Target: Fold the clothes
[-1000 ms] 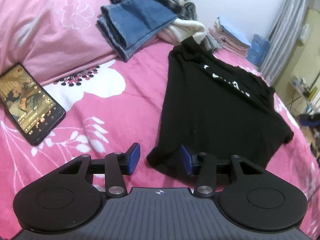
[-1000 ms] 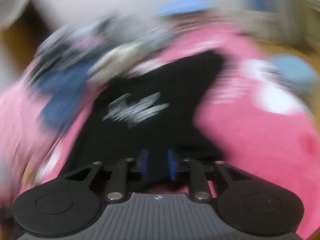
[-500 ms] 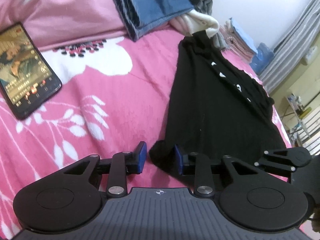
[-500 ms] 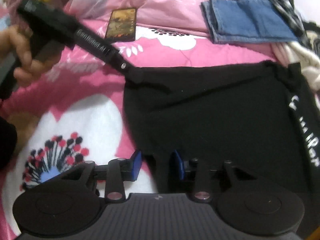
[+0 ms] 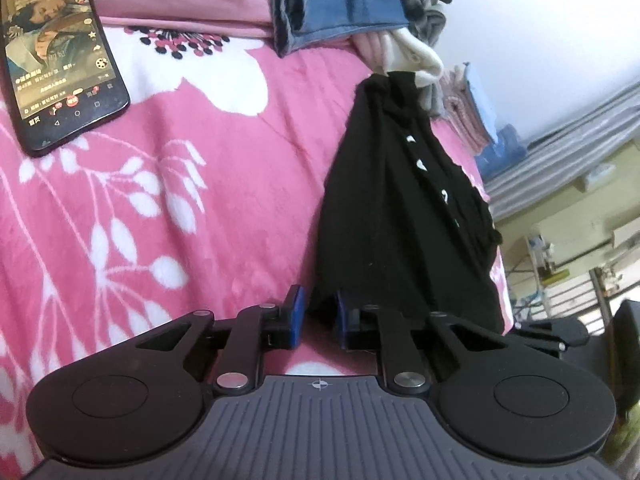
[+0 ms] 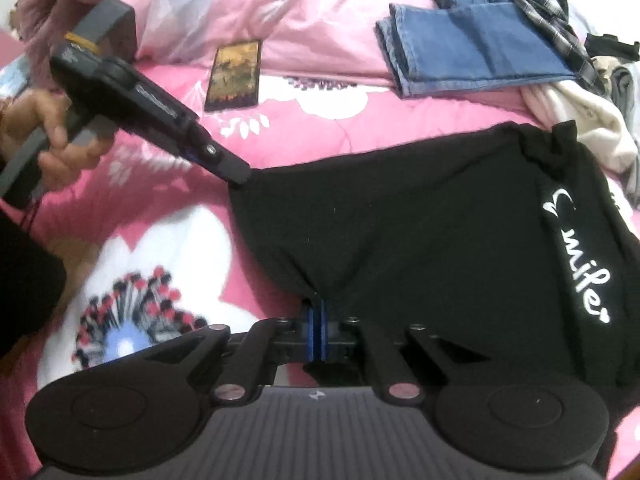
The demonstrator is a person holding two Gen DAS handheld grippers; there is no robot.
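Note:
A black garment [image 5: 400, 220] with white "Smile" lettering lies spread on the pink flowered bedspread [image 5: 160, 200]. My left gripper [image 5: 320, 316] is at its near corner. The jaws are closing with that corner between the blue pads; a gap still shows beside the left pad. In the right wrist view the garment [image 6: 420, 240] stretches across the middle. There my right gripper [image 6: 320, 332] is shut on its near hem, and the fabric puckers toward the pads. The left gripper [image 6: 238, 176], held by a person's hand [image 6: 52, 140], touches the garment's left corner.
A lit phone [image 5: 60, 52] lies at the upper left of the bedspread. Folded jeans [image 6: 472, 52] rest on a pink pillow [image 6: 280, 8]. Loose white and plaid clothes [image 6: 580, 120] are heaped past the garment. Folded towels [image 5: 468, 112] sit by the bed's far edge.
The left jaws have narrowed around the garment's corner while the view rolled. The right gripper swung round to the near hem and closed on it.

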